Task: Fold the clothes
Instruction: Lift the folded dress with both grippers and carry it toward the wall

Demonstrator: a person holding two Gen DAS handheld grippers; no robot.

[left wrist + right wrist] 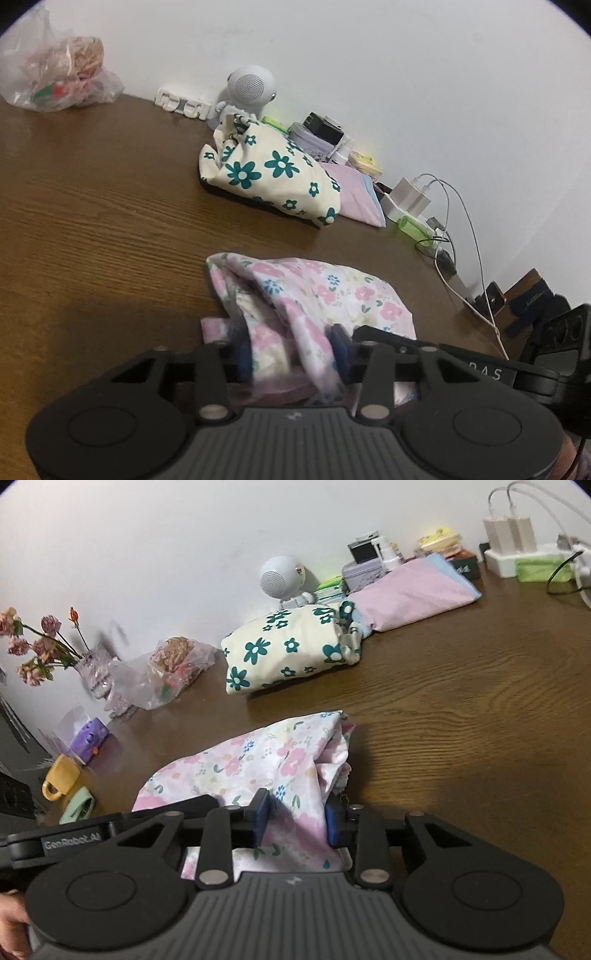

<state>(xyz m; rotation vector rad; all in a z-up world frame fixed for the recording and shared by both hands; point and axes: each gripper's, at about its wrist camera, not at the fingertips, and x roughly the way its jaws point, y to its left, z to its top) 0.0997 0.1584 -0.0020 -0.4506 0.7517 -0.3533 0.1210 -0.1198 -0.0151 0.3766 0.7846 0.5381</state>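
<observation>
Plain white wall [369,55], unmarked, dark brown wood-grain counter [92,206] butted against it, even indoor light, soft shadows on counter surface

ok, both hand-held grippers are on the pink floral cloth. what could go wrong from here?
1. Each hand-held gripper, left and right, pinches a bunched wad of the pink cloth, so a layer may slip free and skew the fold.
2. A wide swing could snag the cables or bump the folded teal-flower cloth.
</observation>
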